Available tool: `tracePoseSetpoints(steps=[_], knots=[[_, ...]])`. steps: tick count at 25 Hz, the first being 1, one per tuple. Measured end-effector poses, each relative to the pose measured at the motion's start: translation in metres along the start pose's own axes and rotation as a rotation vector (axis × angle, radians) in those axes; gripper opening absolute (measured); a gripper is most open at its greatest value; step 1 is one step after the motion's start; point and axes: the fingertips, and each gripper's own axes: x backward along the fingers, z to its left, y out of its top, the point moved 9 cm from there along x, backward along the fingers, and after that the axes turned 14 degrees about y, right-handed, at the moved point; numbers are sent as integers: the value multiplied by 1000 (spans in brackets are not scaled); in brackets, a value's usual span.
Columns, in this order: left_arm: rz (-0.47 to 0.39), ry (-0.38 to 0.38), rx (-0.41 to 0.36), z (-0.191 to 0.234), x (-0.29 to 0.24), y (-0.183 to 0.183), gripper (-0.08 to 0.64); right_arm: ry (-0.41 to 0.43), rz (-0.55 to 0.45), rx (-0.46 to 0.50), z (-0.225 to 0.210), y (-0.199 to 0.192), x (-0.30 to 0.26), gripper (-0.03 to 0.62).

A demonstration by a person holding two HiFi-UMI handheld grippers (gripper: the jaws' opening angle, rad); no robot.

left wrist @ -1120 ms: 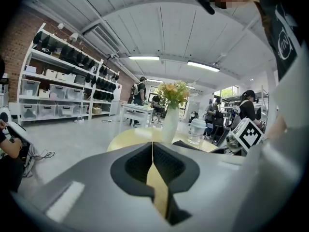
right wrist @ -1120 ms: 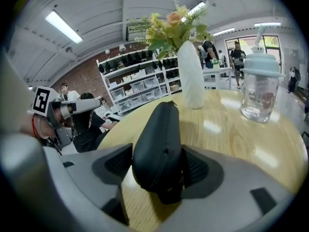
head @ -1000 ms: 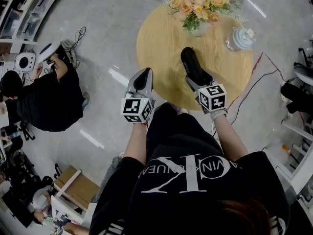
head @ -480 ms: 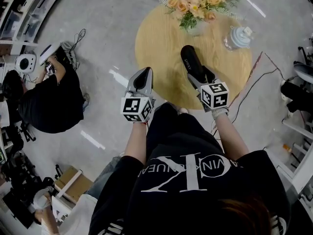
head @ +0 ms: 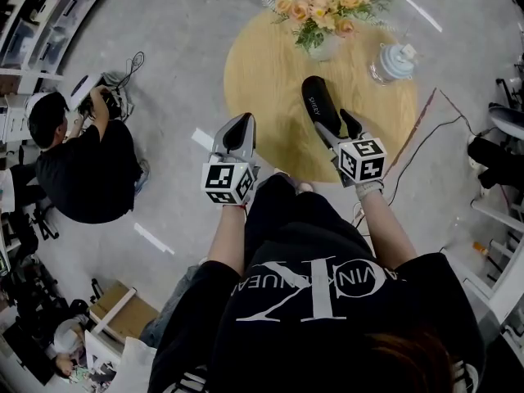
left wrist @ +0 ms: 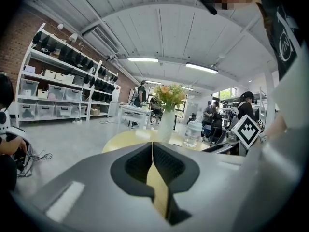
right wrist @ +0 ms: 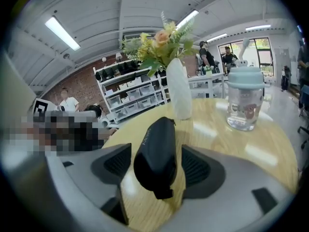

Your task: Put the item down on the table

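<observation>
Case (right wrist: pixel 155 146): black, likely stiff and light; hold its long sides.
Right gripper (right wrist: pixel 155 164): fingers wide around case.
Left gripper (left wrist: pixel 152 164): fingers together, empty.

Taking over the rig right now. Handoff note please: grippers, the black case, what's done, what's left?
Left gripper: shut, empty, near the table's edge.
Right gripper: open, jaws apart on either side of the black case, a gap on each side.
Case: seems to lie on the round table, in front of the vase of flowers; a lidded jar stands to the right.
Done: case down and released, it seems.
Left: draw the right gripper straight back without nudging the case.
</observation>
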Motion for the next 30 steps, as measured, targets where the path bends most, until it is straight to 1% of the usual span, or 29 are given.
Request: tracePoseSetpoints(steps=[7, 8, 10, 13, 16, 20, 25, 30], knots=[[-22, -7, -8, -6, 1, 7, 17, -4, -97, 40, 2, 14, 18, 291], [-26, -8, -10, -7, 2, 9, 17, -9, -109, 49, 3, 16, 20, 281], [-33, -10, -13, -9, 2, 11, 17, -29, -134, 65, 4, 21, 26, 208], [-42, -17, -16, -12, 2, 15, 17, -57, -172, 82, 4, 28, 36, 124], [-53, -21, -21, -13, 2, 19, 17, -69, -193, 106, 5, 35, 44, 62], [-72, -23, -27, -15, 0, 27, 17, -67, -201, 149, 7, 44, 53, 37], [-97, -25, -36, -18, -3, 37, 17, -72, -214, 201, 9, 56, 62, 29], [-123, -30, -46, -21, -5, 47, 17, -76, -239, 227, 9, 66, 71, 26]])
